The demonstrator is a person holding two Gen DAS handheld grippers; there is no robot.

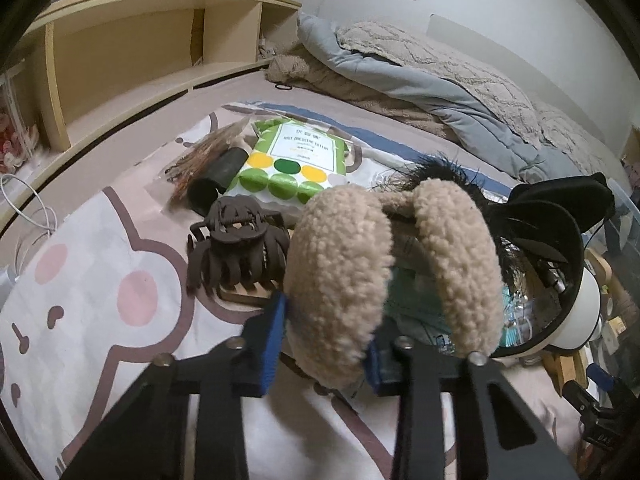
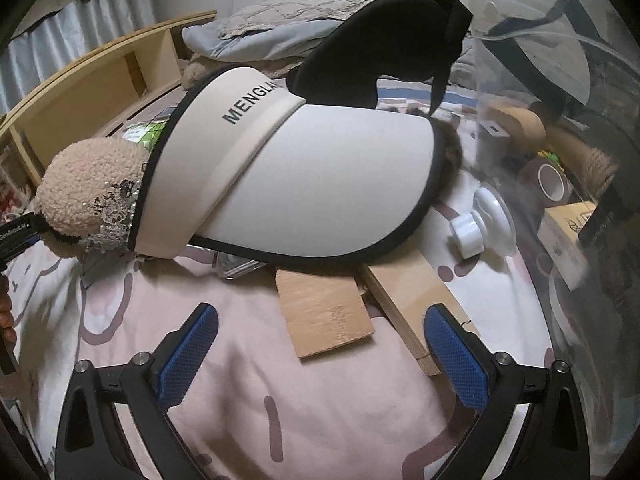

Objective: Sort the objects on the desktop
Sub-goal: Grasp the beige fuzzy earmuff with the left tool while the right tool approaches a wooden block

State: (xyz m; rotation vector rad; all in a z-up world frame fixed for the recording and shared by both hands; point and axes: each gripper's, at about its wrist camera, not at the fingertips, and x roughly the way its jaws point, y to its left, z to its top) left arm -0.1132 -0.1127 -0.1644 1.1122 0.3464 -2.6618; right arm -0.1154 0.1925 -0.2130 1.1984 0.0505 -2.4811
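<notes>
Here my left gripper is clamped on a beige fluffy earmuff; one of its two soft cushions sits between the blue pads, and the second cushion hangs just to the right of it. Behind the earmuff, on the blanket with a cartoon face, I see a brown hair claw resting on a small wooden piece. Further back lies a green and white cotton pad pack, and beside it a black tube touching a bundle of brownish fibres. A light wooden shelf runs along the far left side.

My right gripper has its fingers wide apart and holds nothing; it hovers over the blanket. In front of it lie two flat wooden boards, partly under a cream sun visor with a dark edge and the letters "MENGLA". A black cloth piece rises behind the visor. To the right of the visor is a white knob part, and next to it a clear plastic box containing a tape roll and small cartons. The earmuff is at the left of the visor in this view.
</notes>
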